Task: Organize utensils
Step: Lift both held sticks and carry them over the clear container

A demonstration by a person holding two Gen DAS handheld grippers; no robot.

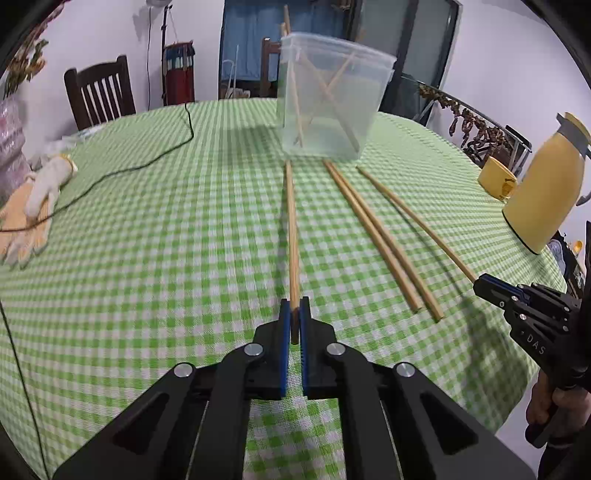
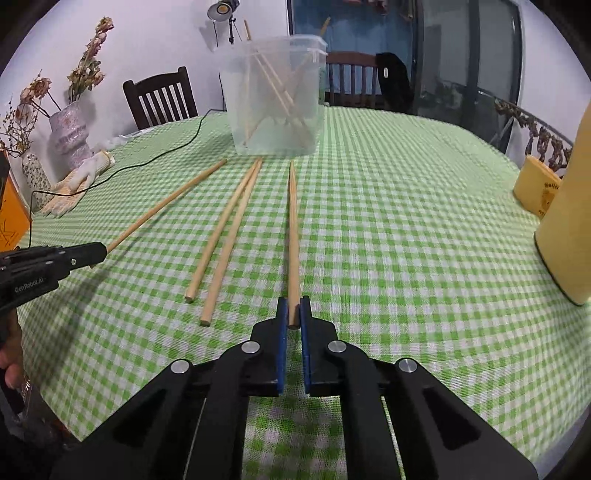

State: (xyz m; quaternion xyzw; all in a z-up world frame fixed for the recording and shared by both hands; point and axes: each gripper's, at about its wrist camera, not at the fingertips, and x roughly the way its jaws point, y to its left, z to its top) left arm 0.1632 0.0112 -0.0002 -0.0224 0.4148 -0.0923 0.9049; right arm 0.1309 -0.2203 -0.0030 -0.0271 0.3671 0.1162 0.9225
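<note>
I saw matt wooden chopsticks [image 1: 380, 236] on woven checked cloth [image 1: 184, 258] — beside a cloudy, smooth plastic tub [image 1: 328, 96].

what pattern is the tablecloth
Green and white gingham check on the tablecloth; it shows best in the right wrist view.

Both views are bright and evenly lit, with soft indoor light from above. A lamp [image 2: 221, 9] glows at the top of the right wrist view. Shadows are faint: a soft one lies on the surface [image 1: 147, 221] left of the tub [image 1: 328, 99], another under the far gripper [image 1: 487, 286]. The fisheye bends the surface's edge into a curve and leaves black corners. The checks smear near the rims; the middle is fairly sharp. The tub's plastic looks hazy, without strong glare.
</note>
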